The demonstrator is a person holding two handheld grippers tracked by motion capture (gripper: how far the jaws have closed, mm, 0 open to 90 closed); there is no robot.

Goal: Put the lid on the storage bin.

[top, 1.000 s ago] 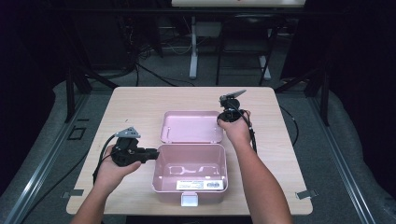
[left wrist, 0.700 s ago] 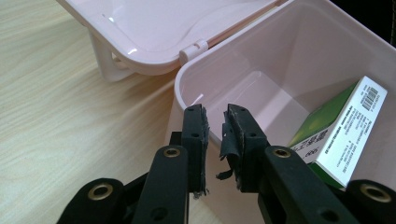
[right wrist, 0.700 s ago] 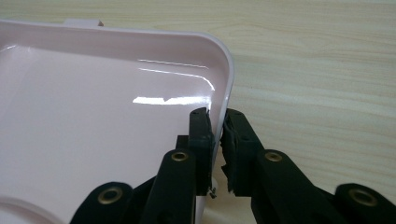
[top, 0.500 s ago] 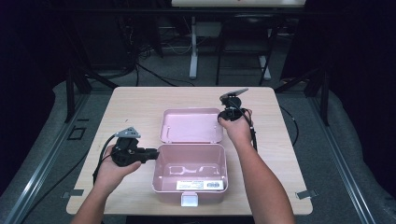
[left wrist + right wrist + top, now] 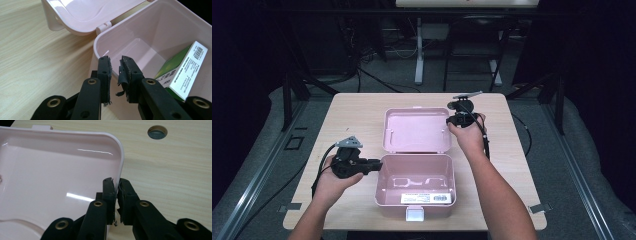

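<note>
Straddling the pink box's (image 5: 416, 186) near-left wall, the left tool (image 5: 115, 72) has its jaws slightly parted, perhaps just touching the rim; a green-and-white carton (image 5: 183, 70) lies inside the box; its open lid (image 5: 416, 130) lies back on the tabletop (image 5: 357, 112), the right tool (image 5: 116, 192) pinching its right edge

The scene is taken from above the person's side by the high view, facing forward and down, far enough for the whole table (image 5: 362, 107) to be seen. The left gripper view is taken close along that gripper's own jaws, toward the near corner of the pink box (image 5: 160, 32). The right gripper view is taken equally close, along its jaws at the open lid (image 5: 50, 170) edge. Box, lid and tabletop are shared by all three views.
</note>
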